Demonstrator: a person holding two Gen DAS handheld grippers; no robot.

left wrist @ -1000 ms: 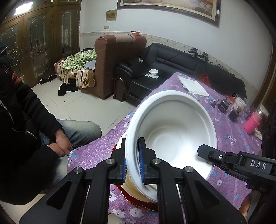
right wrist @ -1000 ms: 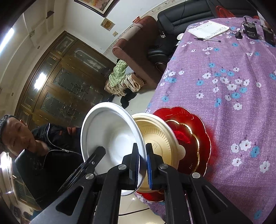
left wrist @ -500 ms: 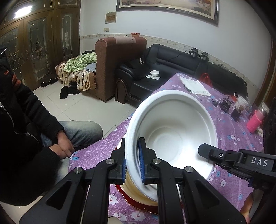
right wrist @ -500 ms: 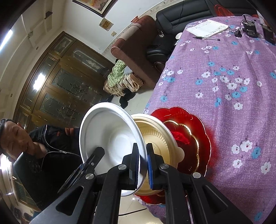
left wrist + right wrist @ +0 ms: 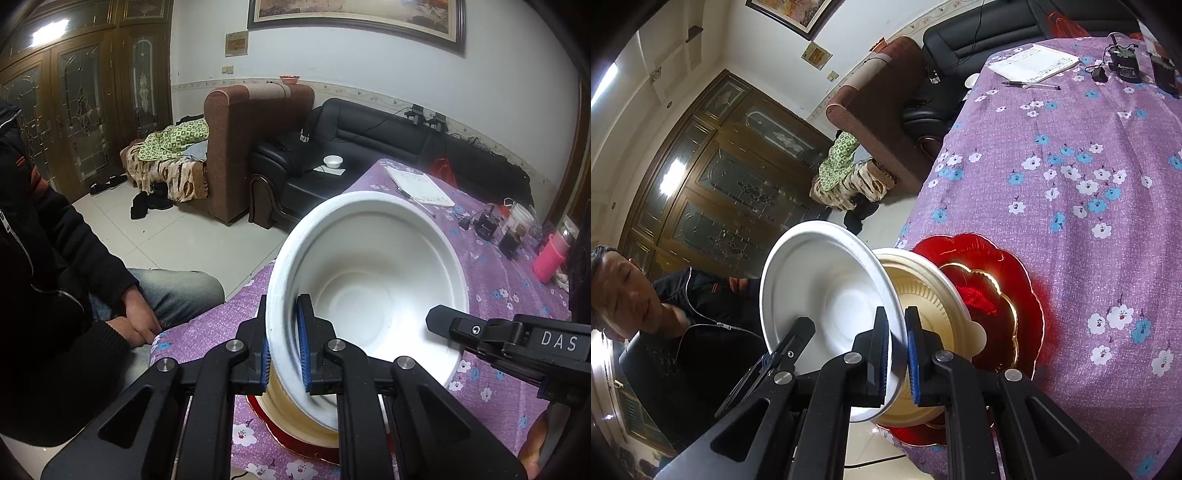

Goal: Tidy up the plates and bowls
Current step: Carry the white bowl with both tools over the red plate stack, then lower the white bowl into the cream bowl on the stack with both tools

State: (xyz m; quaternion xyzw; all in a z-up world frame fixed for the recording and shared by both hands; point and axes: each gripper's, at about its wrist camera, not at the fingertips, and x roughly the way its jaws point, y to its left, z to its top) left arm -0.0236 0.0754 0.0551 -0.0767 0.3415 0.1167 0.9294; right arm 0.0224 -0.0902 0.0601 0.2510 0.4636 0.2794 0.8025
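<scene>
Bare tablecloth (image 5: 1089,122) beyond red plate (image 5: 1030,295)

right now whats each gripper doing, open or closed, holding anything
Left gripper: closed on the rim of the white bowl.
Right gripper: closed on the opposite rim of the same white bowl.

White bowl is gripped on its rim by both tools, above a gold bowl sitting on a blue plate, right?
Not quite: the plate is red, as the right wrist view shows. Both the left tool and right tool clamp the white bowl rim above the gold bowl.
</scene>
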